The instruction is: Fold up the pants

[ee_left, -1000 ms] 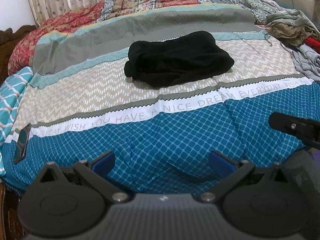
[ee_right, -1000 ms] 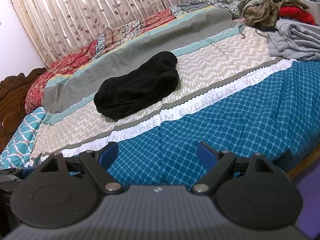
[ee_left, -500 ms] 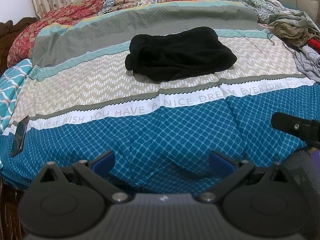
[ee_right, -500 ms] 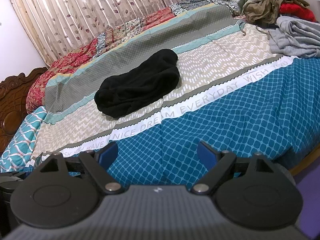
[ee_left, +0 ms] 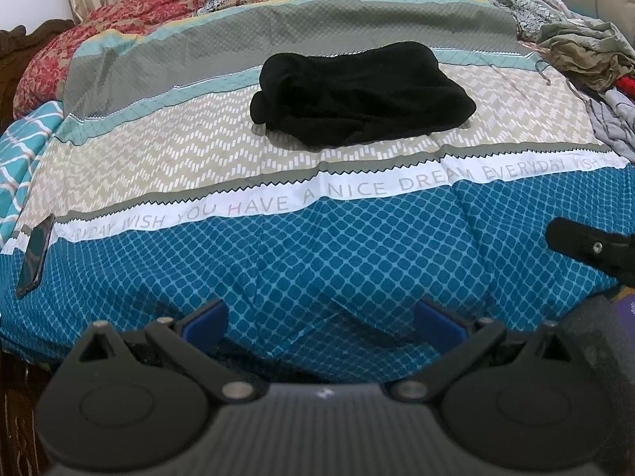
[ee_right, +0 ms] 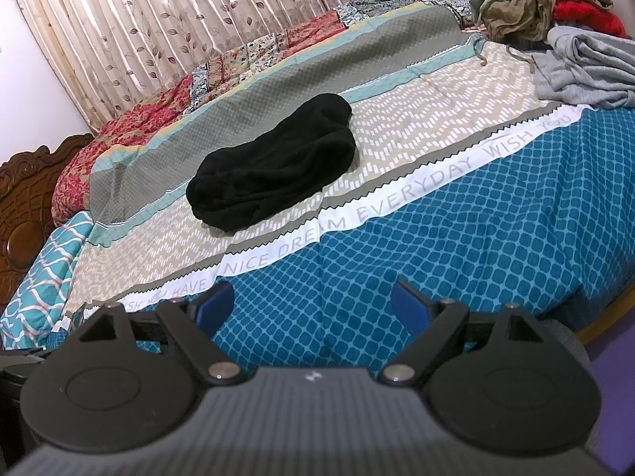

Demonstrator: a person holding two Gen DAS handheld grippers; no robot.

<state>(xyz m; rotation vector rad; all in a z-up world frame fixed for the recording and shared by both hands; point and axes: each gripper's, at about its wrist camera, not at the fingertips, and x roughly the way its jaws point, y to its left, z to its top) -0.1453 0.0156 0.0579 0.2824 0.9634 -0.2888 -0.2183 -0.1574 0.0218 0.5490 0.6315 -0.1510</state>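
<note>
Pants: black bundle, mid-bed on the beige zigzag band of the bedspread, beyond the lettered white stripe. Looks already folded into a compact stack, or just bunched; hard to tell. Left gripper and right gripper both spread wide, holding nothing, hanging near the bed's front edge, well apart from the pants. Phone at the left edge, laundry pile far right; neither in the way.

Step in hand, probably: reach in. Approach low and level, one gripper per end, pinch all layers at the corners, avoid snagging the bedspread.

Long axis runs roughly parallel to the stripes, left-right. Rounder, bulkier end left; flatter end right. Waist versus hem: not distinguishable.
</note>
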